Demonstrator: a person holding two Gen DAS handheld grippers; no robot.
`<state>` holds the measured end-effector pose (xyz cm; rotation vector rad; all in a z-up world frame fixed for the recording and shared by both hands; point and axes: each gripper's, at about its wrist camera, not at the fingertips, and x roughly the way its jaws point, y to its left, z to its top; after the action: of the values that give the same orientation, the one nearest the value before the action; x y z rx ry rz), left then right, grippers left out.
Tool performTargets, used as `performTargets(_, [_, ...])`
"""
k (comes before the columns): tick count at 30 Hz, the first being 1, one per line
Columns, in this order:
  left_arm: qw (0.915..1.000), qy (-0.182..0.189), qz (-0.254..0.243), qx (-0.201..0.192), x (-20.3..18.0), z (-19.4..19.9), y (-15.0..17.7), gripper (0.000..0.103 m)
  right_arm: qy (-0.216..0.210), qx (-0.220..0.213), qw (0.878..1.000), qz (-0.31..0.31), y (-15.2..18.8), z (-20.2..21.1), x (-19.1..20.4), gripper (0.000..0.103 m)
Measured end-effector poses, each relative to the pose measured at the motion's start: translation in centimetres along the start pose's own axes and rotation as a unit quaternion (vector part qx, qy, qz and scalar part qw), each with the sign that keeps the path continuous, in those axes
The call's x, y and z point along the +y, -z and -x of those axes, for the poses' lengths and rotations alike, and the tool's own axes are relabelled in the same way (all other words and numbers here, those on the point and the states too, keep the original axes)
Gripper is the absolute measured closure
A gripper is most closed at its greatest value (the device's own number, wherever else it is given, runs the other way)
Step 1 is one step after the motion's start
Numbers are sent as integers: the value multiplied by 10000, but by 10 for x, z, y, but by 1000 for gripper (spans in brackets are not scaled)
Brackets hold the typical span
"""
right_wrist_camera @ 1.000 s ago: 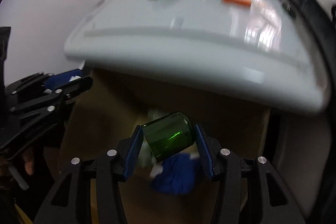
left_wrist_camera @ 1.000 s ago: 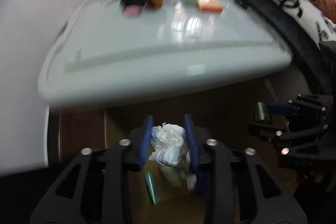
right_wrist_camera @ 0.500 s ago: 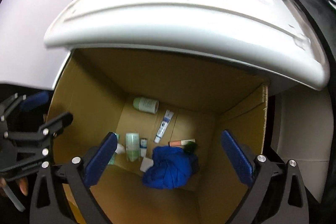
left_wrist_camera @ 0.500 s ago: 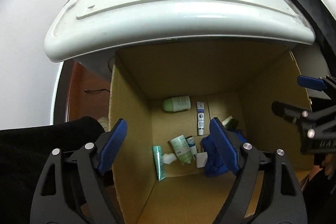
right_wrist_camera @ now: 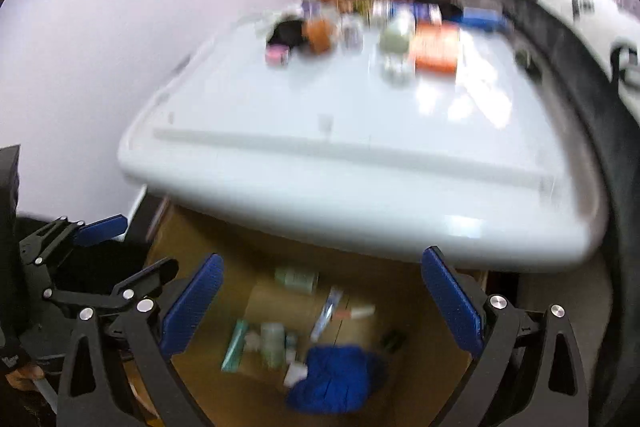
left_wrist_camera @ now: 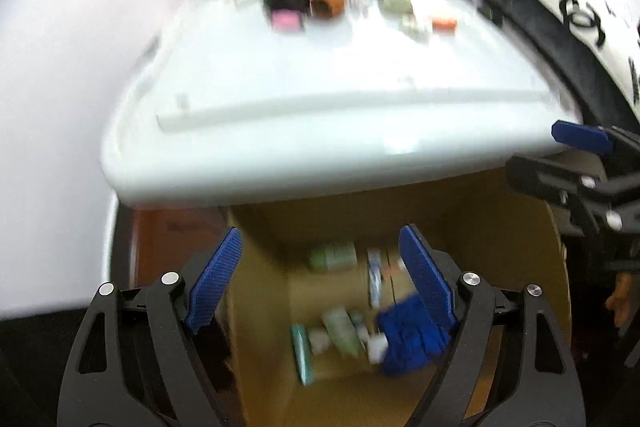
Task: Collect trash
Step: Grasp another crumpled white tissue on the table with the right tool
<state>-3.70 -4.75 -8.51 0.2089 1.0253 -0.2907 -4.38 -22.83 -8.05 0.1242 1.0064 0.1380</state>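
**Both grippers empty above the trash box**

The left gripper (left_wrist_camera: 320,277) and the right gripper (right_wrist_camera: 320,307) hang over an open cardboard box (right_wrist_camera: 436,355) tucked under the edge of a white table (right_wrist_camera: 360,155), and both have their blue pads spread wide with nothing between them. Their jaws have just been opening. The trash lies at the bottom of the box: a crumpled blue cloth (right_wrist_camera: 336,379), a pale green bottle (right_wrist_camera: 296,277), a teal tube (right_wrist_camera: 236,345), a white-and-blue tube (right_wrist_camera: 326,315), and what looks like a dark green jar (right_wrist_camera: 394,339), though the blur makes that uncertain. More small items (right_wrist_camera: 436,47) sit clustered at the table's far end.
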Motion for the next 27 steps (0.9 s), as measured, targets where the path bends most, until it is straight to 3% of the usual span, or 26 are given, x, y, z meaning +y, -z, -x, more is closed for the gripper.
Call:
performTargets(3, [9998,1,38,-186,7,2,-37,24,183,-376,9990,162,-44,-1,-8,6])
performTargets(7, [9987,-107,56,-497,16,2,-68,24,215,-497,9977,406,-95,-25,-21,9])
performTargets(10, [9975,-153,126,-674,21,-1,-74,24,242,-467,9976,455,-125,-57,-36,9])
performTargets(15, [9993,-46,131,-338,25,-23,-70,24,328,-152,9986,392,-149,-104,-50,9])
performTargets(19, [9994,138,118,-285,24,-22,-67,24,514,43,9976,457,-156,-125,-49,11])
performTargets(21, [9992,196,101,-329,22,-18,-68,24,555,185,9975,408,-158,-137,-51,17])
performTargets(23, [9989,246,84,-388,20,-14,-68,24,708,341,9962,372,-159,-148,-53,35])
performTargets(24, [9988,262,70,-410,20,-13,-68,24,785,432,9954,326,-159,-152,-54,36])
performTargets(25, [9987,267,52,-428,18,-11,-68,24,721,466,9961,212,-159,-154,-58,40])
performTargets(27, [9985,291,49,-468,18,-10,-69,24,399,487,9979,-132,-161,-157,-68,59])
